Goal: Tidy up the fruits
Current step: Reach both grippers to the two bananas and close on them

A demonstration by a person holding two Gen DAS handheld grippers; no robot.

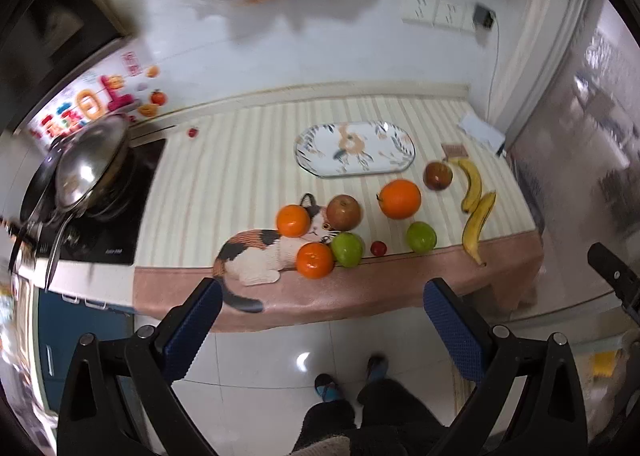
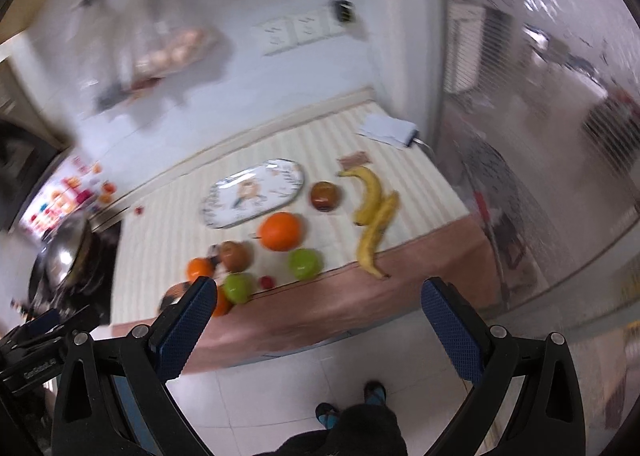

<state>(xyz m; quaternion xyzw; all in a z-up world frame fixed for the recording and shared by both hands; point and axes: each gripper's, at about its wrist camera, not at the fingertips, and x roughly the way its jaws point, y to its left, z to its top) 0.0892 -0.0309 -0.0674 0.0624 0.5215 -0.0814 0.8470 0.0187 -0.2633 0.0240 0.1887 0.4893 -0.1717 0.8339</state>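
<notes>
Loose fruit lies on a striped table mat (image 1: pixel 240 160): a large orange (image 1: pixel 400 199), two smaller oranges (image 1: pixel 293 220) (image 1: pixel 315 260), two brown-red apples (image 1: pixel 344 212) (image 1: pixel 438 175), two green apples (image 1: pixel 347 249) (image 1: pixel 421 237), two bananas (image 1: pixel 474 212) and a small red fruit (image 1: pixel 378 248). An empty oval floral plate (image 1: pixel 355 149) sits behind them. My left gripper (image 1: pixel 322 296) is open and empty, held off the table's front edge. My right gripper (image 2: pixel 318 296) is open and empty, also in front of the table, nearest the bananas (image 2: pixel 374 216) and the plate (image 2: pixel 252 194).
A hob with a lidded steel pan (image 1: pixel 90 168) stands left of the mat. A white box (image 1: pixel 482 132) lies at the back right corner. A wall with sockets (image 1: pixel 438 12) is behind. The tiled floor (image 1: pixel 280 352) and the person's feet are below.
</notes>
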